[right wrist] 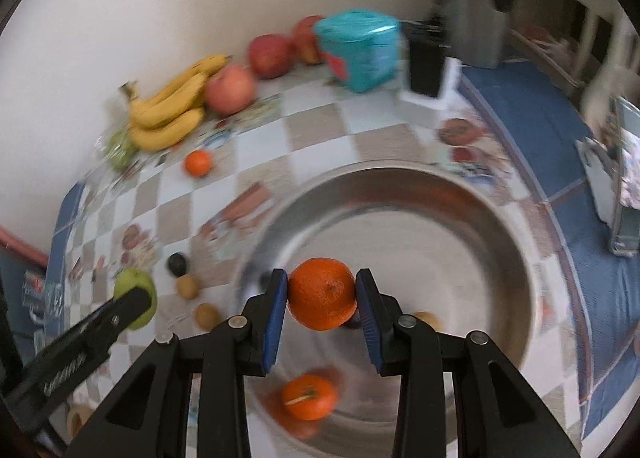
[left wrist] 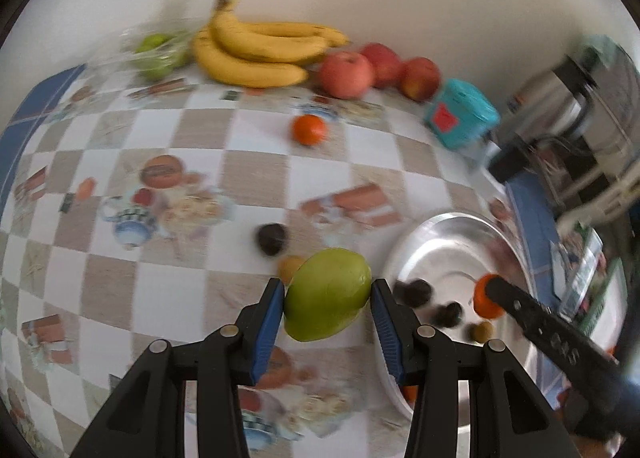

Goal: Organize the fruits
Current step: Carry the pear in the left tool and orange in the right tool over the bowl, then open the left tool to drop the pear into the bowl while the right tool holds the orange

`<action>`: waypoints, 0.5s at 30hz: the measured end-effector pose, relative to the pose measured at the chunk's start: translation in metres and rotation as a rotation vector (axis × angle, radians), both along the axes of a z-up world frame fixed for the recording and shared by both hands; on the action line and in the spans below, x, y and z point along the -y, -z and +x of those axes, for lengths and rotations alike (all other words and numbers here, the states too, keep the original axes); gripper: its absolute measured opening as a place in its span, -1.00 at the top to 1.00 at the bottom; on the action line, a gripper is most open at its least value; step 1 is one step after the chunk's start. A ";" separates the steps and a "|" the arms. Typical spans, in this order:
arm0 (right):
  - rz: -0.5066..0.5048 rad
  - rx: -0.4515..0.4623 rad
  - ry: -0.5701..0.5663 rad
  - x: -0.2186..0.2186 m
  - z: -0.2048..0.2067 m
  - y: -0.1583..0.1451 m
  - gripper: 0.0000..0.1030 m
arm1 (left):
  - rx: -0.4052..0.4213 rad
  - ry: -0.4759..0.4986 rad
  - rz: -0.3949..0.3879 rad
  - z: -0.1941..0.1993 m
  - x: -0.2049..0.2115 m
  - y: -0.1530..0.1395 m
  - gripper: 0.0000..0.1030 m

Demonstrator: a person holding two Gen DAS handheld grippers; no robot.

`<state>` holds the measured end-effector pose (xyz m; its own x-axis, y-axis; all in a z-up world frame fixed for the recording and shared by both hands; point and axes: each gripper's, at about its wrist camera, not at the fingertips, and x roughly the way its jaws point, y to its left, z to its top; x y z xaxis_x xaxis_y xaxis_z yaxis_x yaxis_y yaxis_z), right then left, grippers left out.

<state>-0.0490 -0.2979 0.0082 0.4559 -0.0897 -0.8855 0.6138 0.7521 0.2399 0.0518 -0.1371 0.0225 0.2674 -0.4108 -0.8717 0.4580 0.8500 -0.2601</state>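
Jaws of left gripper [left wrist: 327, 300] clamp green mango [left wrist: 326, 294]; right gripper [right wrist: 322, 298] clamps orange [right wrist: 322, 299].

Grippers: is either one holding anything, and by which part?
Both. The left gripper clamps a green mango across its middle; the right gripper clamps an orange by its opposite sides, above the metal bowl.

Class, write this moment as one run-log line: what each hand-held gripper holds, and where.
left hand-held gripper: shut on green mango, above tablecloth | right hand-held gripper: shut on orange, over steel bowl
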 end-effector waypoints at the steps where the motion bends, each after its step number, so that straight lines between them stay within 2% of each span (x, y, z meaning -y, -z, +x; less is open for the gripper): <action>1: -0.002 -0.003 0.022 0.006 -0.005 0.000 0.29 | 0.003 0.025 -0.003 -0.006 0.007 -0.001 0.08; 6: -0.017 -0.028 0.142 0.031 -0.025 0.004 0.29 | 0.012 0.105 -0.003 -0.025 0.030 -0.001 0.08; 11: -0.025 -0.044 0.194 0.042 -0.034 0.010 0.29 | 0.005 0.144 -0.011 -0.034 0.042 0.002 0.08; 15: -0.014 -0.052 0.204 0.046 -0.036 0.016 0.29 | 0.023 0.173 -0.021 -0.041 0.050 0.000 0.16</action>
<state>-0.0849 -0.3442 -0.0079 0.3806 -0.1881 -0.9054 0.7649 0.6143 0.1940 0.0107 -0.1866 0.0226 0.2108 -0.4702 -0.8571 0.6034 0.7523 -0.2643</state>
